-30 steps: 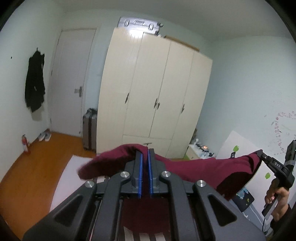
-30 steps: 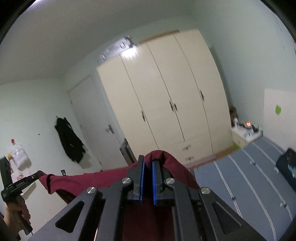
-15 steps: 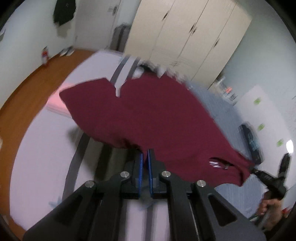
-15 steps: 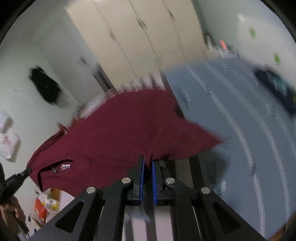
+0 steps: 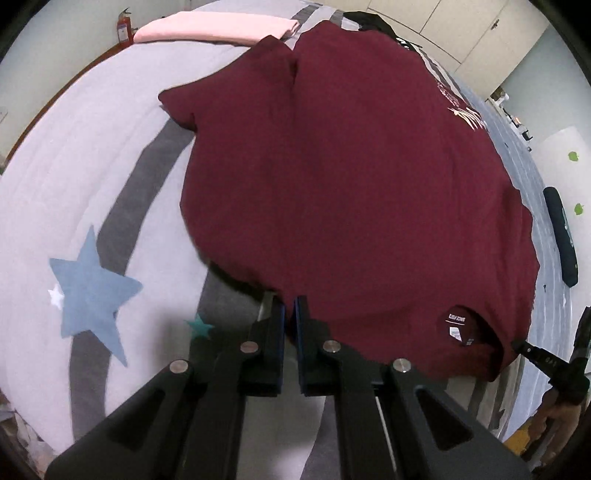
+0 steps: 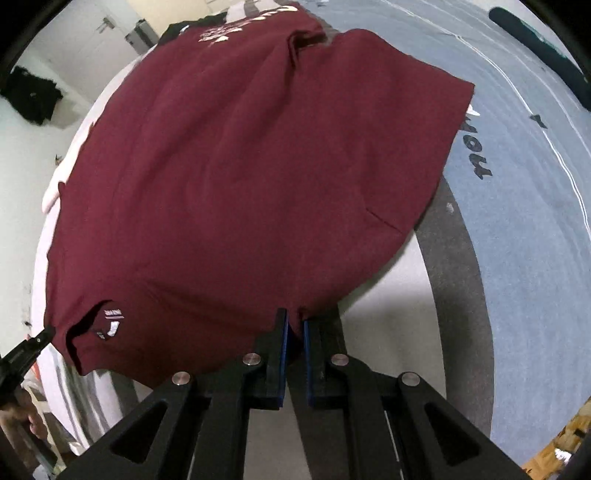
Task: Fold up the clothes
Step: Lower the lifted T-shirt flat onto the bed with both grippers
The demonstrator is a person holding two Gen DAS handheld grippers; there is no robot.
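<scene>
A dark red T-shirt (image 5: 351,177) lies spread over the bed, back side up, its neck label (image 5: 456,325) near me. My left gripper (image 5: 290,306) is shut on the shirt's near edge by the left shoulder. My right gripper (image 6: 293,319) is shut on the same edge by the right shoulder of the T-shirt (image 6: 240,166). Each gripper's tip also shows in the other view, the right gripper (image 5: 517,345) beside the collar and the left gripper (image 6: 48,332) at the shirt's corner. A pale print (image 6: 236,33) shows at the far hem.
The bed (image 5: 74,184) has a grey cover with dark stripes and a blue star (image 5: 90,291); its right half (image 6: 535,184) is blue. A folded pink garment (image 5: 218,27) and a black garment (image 5: 373,22) lie at the far end. A dark cushion (image 5: 561,236) sits at the right.
Both grippers have swung down from high in the air to the bed. The red T-shirt, hanging and billowing before, now lies spread flat on the cover.
</scene>
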